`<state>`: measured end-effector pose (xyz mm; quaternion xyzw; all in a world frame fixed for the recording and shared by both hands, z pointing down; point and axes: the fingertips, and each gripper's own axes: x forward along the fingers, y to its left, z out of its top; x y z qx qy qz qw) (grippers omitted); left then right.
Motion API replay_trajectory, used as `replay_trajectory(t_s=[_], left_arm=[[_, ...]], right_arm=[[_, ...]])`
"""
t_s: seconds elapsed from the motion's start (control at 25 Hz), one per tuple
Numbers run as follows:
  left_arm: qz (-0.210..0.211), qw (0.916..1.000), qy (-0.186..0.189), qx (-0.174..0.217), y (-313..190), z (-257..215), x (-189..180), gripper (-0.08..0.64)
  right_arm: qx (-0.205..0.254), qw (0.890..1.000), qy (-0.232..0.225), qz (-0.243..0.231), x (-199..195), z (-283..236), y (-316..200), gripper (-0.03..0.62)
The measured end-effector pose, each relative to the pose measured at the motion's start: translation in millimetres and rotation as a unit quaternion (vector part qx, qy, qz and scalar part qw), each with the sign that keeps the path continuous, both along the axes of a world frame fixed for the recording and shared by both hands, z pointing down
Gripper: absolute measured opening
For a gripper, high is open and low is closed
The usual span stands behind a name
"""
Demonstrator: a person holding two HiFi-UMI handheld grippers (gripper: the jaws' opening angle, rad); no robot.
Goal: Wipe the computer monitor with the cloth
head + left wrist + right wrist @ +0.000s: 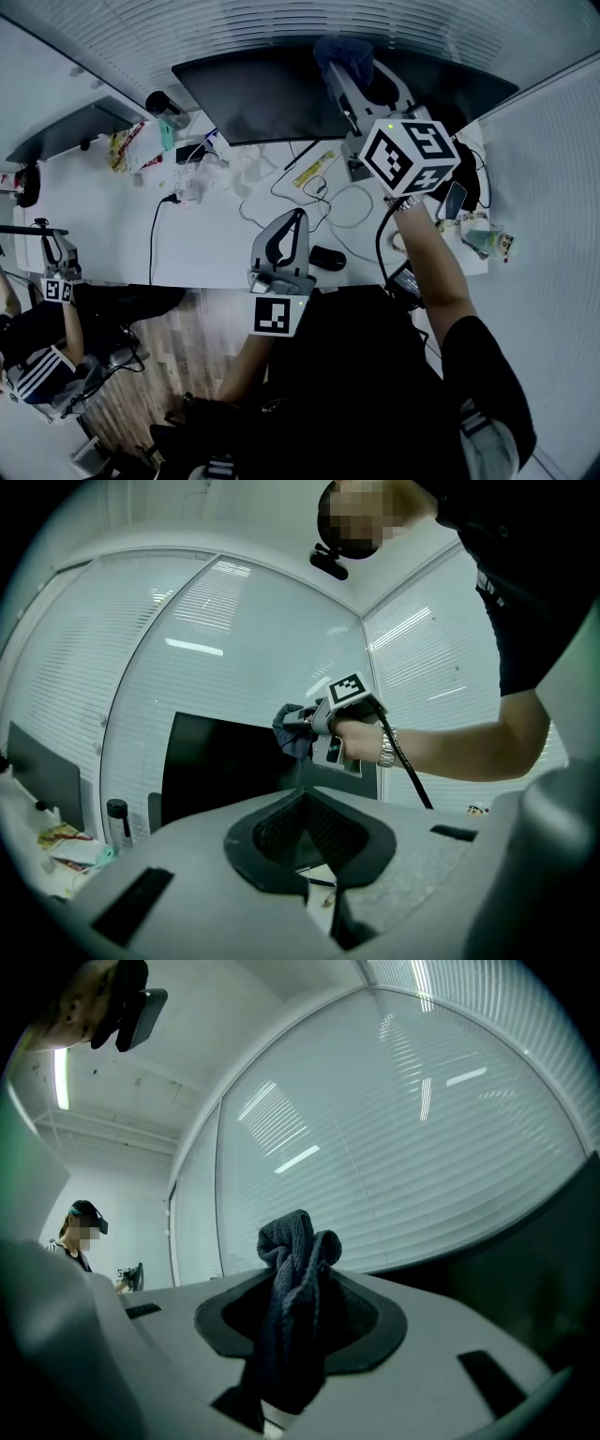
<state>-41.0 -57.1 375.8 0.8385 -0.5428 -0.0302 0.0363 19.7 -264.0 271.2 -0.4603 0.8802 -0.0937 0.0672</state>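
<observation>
the right gripper [349, 70] pinches the bunched dark cloth [339, 49] so it juts past the tips at the top edge of the monitor [253, 98], ready for wiping, while the left gripper [298, 220], pressed together and empty, hovers over the counter [112, 225], apparently out of the way.

Office. Indicated by white desk [103, 225] carrying wide computer monitor [272, 94], second monitor [66, 131], loose cables [153, 239] and mouse [328, 258]; slatted blinds [234, 28] over glazed walls.
</observation>
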Motion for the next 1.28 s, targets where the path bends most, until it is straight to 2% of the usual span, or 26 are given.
replay_trajectory(t_s=[0.8, 1.28], left_arm=[[0.009, 0.9999, -0.009, -0.006, -2.8, -1.6, 70.5, 0.006], [0.027, 0.9995, -0.014, -0.001, -4.1, -8.6, 113.1, 0.006]], right_arm=[[0.0, 1.0, -0.003, 0.015, 81.8, 3.8, -10.2, 0.149], [0.0, 0.999, -0.003, 0.049, 150.4, 1.4, -11.6, 0.149]])
